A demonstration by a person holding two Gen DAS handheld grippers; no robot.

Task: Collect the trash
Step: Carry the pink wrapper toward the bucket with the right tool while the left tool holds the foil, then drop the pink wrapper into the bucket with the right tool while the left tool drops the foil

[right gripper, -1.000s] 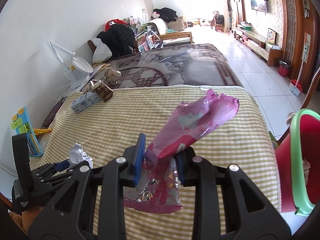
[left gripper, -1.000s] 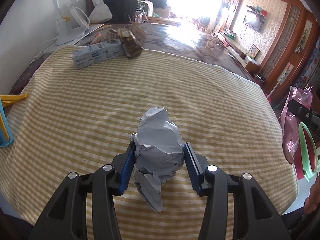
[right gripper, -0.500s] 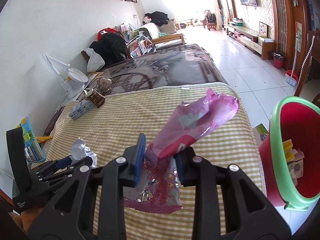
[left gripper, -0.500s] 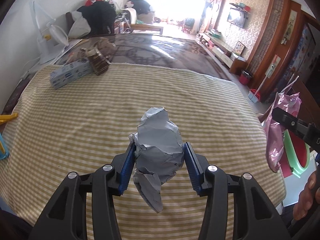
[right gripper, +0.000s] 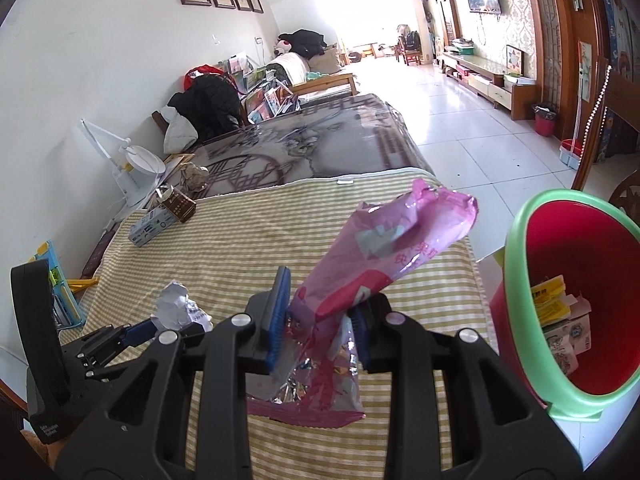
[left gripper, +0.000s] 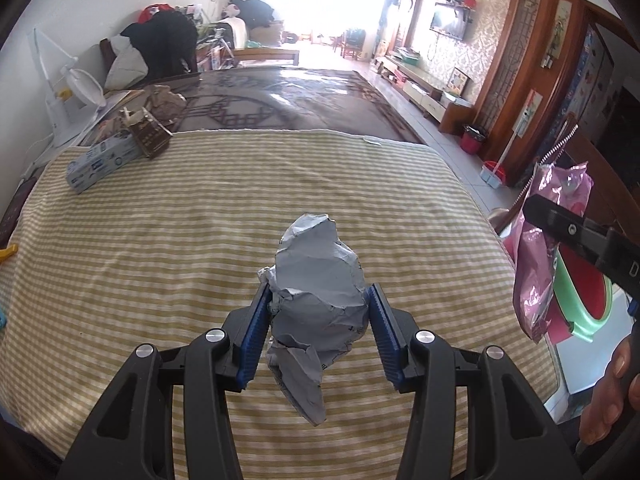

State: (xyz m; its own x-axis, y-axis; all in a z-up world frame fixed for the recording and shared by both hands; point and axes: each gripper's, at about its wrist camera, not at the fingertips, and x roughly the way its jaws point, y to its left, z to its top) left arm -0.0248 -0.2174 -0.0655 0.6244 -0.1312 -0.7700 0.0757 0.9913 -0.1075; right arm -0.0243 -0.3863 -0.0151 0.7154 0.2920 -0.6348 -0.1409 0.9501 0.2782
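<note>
My left gripper (left gripper: 318, 300) is shut on a crumpled grey-white paper ball (left gripper: 316, 292), held above the yellow striped tablecloth (left gripper: 200, 220). In the right wrist view the same paper ball (right gripper: 178, 310) and left gripper (right gripper: 176, 322) show at lower left. My right gripper (right gripper: 320, 312) is shut on a pink snack wrapper (right gripper: 384, 248), which sticks up past the blue pads. A red bin with a green rim (right gripper: 568, 292) stands just right of the table edge, with yellow and printed packaging inside. From the left wrist view the wrapper (left gripper: 548, 240) hangs beside that bin (left gripper: 580, 296).
A blue-white carton (left gripper: 102, 160) and a brown box (left gripper: 150, 136) lie at the table's far left. A white desk lamp (right gripper: 136, 160) stands by the wall. A dark patterned table (left gripper: 280, 96) extends beyond. A hand (left gripper: 608, 392) shows at lower right.
Both grippers have swung toward the right with their loads. The red bin has come fully into the right wrist view, and the pink wrapper now sits closer to it.
</note>
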